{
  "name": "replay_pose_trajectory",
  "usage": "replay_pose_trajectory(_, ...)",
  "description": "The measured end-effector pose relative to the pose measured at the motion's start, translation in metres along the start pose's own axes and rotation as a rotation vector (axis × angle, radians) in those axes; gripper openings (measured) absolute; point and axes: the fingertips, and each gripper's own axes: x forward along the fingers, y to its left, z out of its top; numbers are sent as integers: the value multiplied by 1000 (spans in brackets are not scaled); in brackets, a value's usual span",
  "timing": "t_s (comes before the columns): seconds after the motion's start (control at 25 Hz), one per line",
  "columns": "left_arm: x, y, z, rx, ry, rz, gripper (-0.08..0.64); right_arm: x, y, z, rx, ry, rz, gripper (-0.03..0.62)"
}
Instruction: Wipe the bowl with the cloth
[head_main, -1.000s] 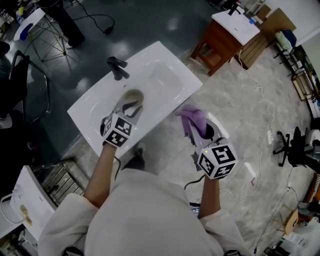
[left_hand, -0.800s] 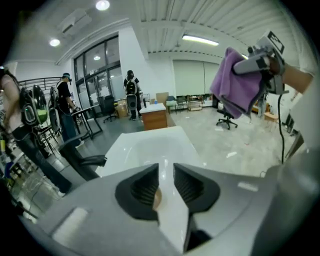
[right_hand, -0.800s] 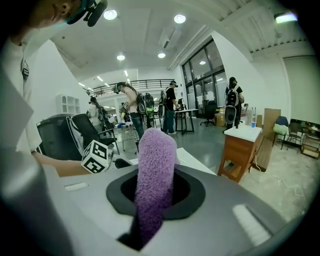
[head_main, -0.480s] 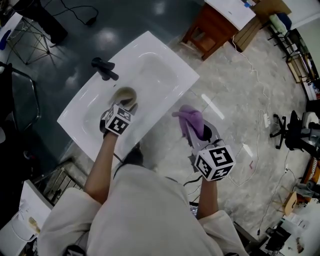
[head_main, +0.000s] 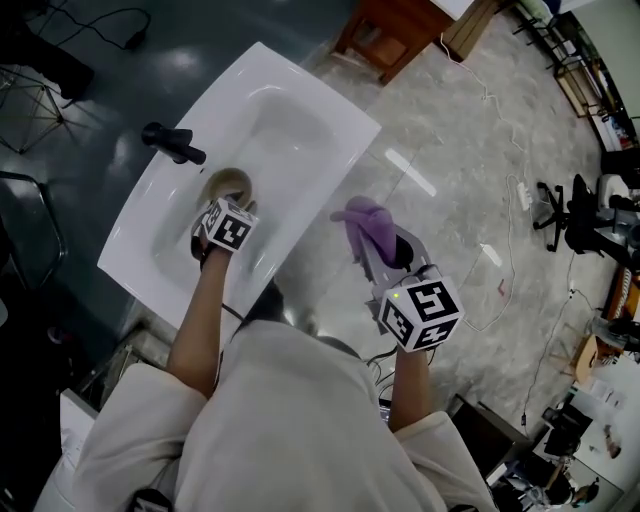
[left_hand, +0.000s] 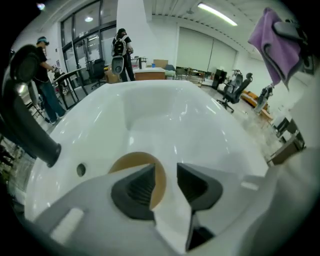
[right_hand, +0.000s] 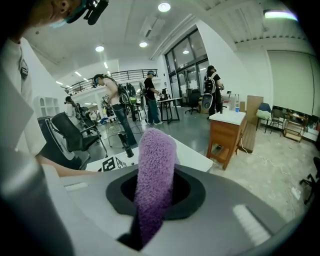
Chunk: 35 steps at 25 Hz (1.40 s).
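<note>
Now: left gripper (left_hand: 165, 172), jaws just opened and standing apart, with the bowl (left_hand: 134, 161) just ahead of them in the sink (left_hand: 170, 115), its rim in the gap, unpressed. Right gripper (right_hand: 156, 192) clamps the purple cloth (right_hand: 156, 150). Advised: pinch the rim firmly before bringing the cloth across.

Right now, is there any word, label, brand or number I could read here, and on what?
No readable word or number anywhere.
Black-and-white patterned cube above the white ceramic sink: square code marks only, no letters.
Second patterned cube beside the purple fluffy cloth: the same.
White sheet at the lower right edge: marks too small to read.
</note>
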Motion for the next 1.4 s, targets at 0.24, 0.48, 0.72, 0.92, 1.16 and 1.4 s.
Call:
replay_pose_trajectory(0.24, 22, 0, -9, 4, 52, -21, 137, 8, 0, -10, 36, 32, -32, 52)
replay_pose_trajectory(0.48, 42, 5, -30, 33, 154, -2, 137, 4, -2, -24, 82, 63, -51, 52)
replay_pose_trajectory(0.72, 61, 2, -34, 195, 196, 46, 72, -2, -13, -47, 115, 84, -78, 52)
replay_pose_trajectory(0.92, 54, 1, -30, 208, 194, 52, 24, -9, -14, -50, 126, 73, -76, 52)
replay_pose_trajectory(1.16, 19, -11, -18, 190, 152, 65, 12, -35, -10, -48, 115, 48, -44, 52)
replay_pose_trajectory(1.4, -20, -48, 6, 202, 56, 91, 12, -74, -10, -63, 104, 17, -35, 52)
